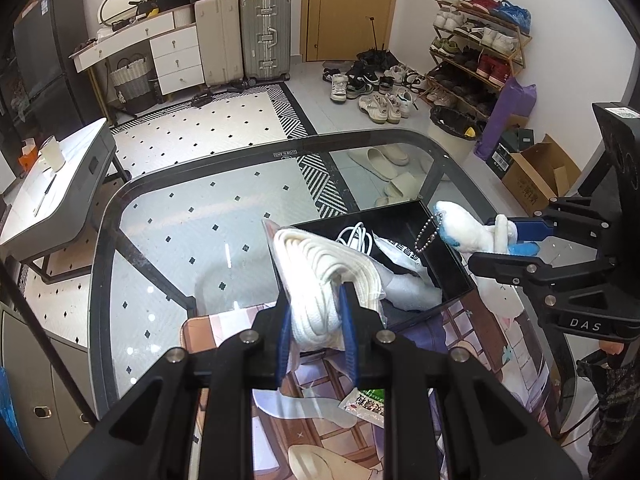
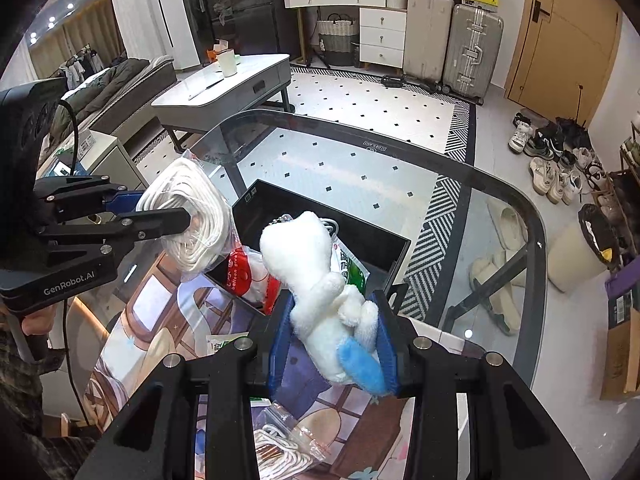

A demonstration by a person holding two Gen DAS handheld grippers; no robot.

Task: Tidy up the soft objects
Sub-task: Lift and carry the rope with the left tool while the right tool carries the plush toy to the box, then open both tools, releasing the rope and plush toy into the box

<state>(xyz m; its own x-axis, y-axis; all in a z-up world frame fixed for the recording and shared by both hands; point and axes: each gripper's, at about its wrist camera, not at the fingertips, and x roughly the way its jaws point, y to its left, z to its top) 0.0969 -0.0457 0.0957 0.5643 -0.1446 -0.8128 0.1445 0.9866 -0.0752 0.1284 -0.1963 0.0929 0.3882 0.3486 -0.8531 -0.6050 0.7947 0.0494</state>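
White cord (image 1: pixel 320 276), bagged in clear plastic, is gripped in the left tongs (image 1: pixel 316 320) just above the black box (image 1: pixel 416 224) on the glass table (image 1: pixel 168 216); a plush (image 2: pixel 320 280) is clamped in the right tongs (image 2: pixel 334 344) beside it. Both are judged mid-carry; next, each must be lowered into the box and released
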